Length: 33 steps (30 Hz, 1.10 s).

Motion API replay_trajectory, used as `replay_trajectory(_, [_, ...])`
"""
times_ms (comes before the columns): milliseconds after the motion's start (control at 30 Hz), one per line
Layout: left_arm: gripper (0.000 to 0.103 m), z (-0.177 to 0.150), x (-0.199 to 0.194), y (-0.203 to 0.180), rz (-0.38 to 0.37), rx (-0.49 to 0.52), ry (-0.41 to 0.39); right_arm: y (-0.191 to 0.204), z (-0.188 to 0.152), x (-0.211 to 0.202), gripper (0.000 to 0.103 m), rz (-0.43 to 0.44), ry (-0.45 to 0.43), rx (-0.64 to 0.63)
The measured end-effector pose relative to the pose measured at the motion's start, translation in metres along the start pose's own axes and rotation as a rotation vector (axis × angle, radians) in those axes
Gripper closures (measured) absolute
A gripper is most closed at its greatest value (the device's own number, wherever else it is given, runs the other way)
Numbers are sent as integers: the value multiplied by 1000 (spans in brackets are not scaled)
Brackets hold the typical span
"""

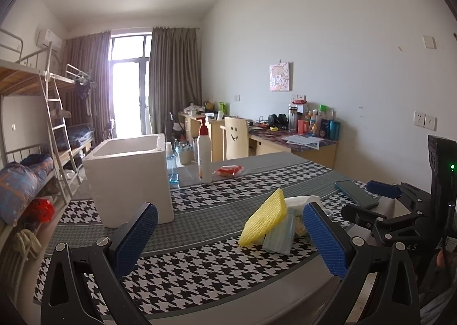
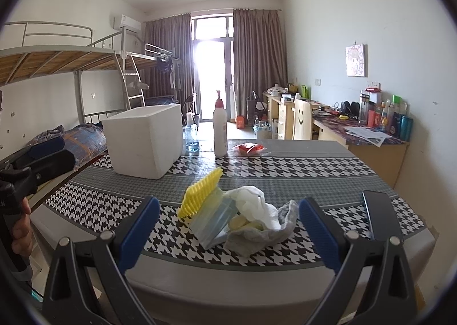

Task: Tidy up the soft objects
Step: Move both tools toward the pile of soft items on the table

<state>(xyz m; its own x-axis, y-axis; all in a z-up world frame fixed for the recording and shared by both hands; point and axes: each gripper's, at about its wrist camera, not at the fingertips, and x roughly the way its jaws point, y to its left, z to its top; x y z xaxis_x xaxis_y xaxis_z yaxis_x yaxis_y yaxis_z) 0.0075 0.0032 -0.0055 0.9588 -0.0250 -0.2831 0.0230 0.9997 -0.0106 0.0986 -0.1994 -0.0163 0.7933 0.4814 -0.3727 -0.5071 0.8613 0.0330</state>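
Looking down both cameras, each gripper has its blue pads spread wide and holds nothing: left gripper [image 1: 230,235], right gripper [image 2: 228,230]. The soft pile sits at lower centre of both frames on the houndstooth tablecloth [image 2: 300,169], just beyond the fingertips. Left wrist view shows mostly the yellow foam net [image 1: 264,220] leaning on the blue face masks [image 1: 281,235], with white tissue [image 1: 304,200] poking up behind. Only the right wrist view shows the grey cloth [image 2: 262,235] wrapped round the pile's near right side and pale yellow bits tucked inside. Phone [image 2: 378,215] lies at right, apart from the pile. White foam box [image 1: 130,179] stands open-topped at centre left; behind it a blue-liquid bottle [image 1: 171,163], a white pump bottle [image 1: 204,150] and a red packet [image 1: 228,170]. Right wrist view catches a hand [image 2: 21,229] gripping the left tool's handle at the left edge. Room: bunk beds left, curtained window centre, cluttered desk [image 1: 288,139] right.
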Motion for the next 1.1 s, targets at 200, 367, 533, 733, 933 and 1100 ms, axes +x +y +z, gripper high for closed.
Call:
replay_trajectory(200, [1, 0, 1, -1, -5, 7, 6, -2, 0, 0, 3, 1, 1, 6])
replay_trajectory(367, [1, 0, 3, -4, -10, 16, 5, -3, 0, 2, 3, 1, 7, 6])
replay_trajectory(533, [1, 2, 4, -3, -20, 15, 2, -4, 1, 2, 3, -2, 5, 7])
replay_trajectory(733, [1, 1, 9, -5, -31, 20, 11, -7, 2, 4, 3, 0, 10, 12])
replay_trajectory(933, [1, 0, 14, -6, -34, 20, 20, -8, 1, 8, 3, 6, 19, 12])
replay_trajectory(1100, [1, 1, 23, -5, -44, 8, 38, -8, 2, 10, 3, 5, 19, 11])
